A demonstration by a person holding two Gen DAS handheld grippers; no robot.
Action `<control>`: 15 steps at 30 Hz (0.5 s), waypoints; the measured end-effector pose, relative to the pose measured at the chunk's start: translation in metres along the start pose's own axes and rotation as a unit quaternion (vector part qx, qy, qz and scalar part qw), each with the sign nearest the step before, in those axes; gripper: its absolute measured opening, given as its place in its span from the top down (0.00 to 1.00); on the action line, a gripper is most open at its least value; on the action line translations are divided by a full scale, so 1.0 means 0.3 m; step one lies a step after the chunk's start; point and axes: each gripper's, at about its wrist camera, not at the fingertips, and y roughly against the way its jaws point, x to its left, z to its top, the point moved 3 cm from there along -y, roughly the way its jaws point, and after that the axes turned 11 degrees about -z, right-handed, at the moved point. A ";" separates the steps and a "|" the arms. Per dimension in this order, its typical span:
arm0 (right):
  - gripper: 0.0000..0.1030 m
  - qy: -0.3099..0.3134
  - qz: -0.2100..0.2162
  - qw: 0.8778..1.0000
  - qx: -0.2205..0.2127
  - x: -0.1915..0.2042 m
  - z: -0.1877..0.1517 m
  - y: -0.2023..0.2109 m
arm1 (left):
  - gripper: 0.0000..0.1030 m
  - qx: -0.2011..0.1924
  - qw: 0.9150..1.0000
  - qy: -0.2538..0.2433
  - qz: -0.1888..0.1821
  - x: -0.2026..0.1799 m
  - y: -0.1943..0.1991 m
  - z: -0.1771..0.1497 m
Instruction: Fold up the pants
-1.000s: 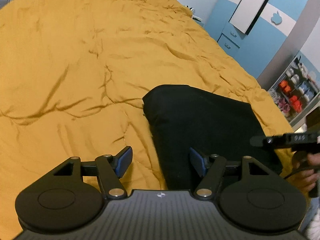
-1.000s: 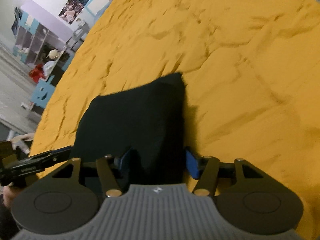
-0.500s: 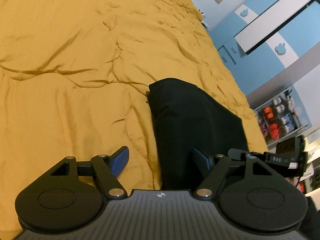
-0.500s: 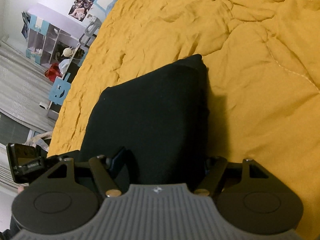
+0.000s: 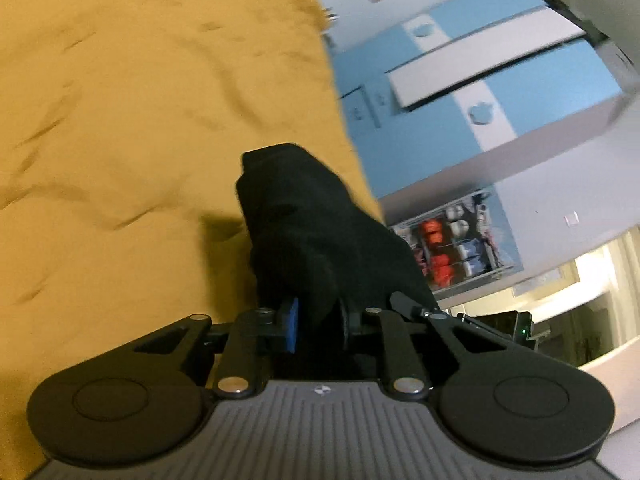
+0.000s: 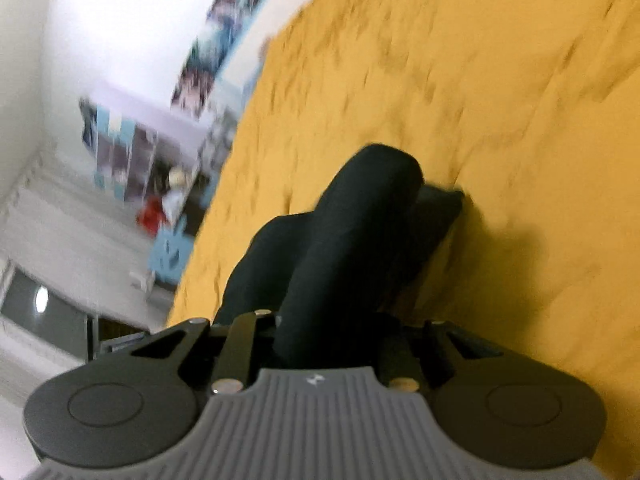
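Jaws of left gripper [image 5: 318, 326] pinch the near edge of the pants [image 5: 316, 236]; right gripper [image 6: 328, 340] jaws look clamped on it too. Cloth runs straight ahead up-frame, far end resting on yellow bed [image 5: 120, 120]. Both equally near.

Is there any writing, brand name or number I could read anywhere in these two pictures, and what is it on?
No readable text in either view.
Small white emblem on the left tongs' grey body: a mark, no letters.
Same emblem on the right tongs: blurred.
Wall posters: too blurred to read.
Blue wardrobe: white apple-like shapes, no words.
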 end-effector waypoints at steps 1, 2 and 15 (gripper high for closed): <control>0.85 -0.005 0.001 1.000 -0.012 -0.019 0.037 0.043 | 0.80 0.001 1.000 -0.007 -0.003 -0.023 -0.042 0.010; 0.85 -0.008 0.000 1.000 -0.023 -0.040 0.071 0.086 | 0.80 0.005 1.000 -0.013 -0.001 -0.038 -0.090 0.015; 0.53 0.104 -0.316 0.941 -0.061 -0.181 -0.083 0.240 | 0.42 -0.024 0.933 -0.259 0.250 -0.183 -0.347 -0.219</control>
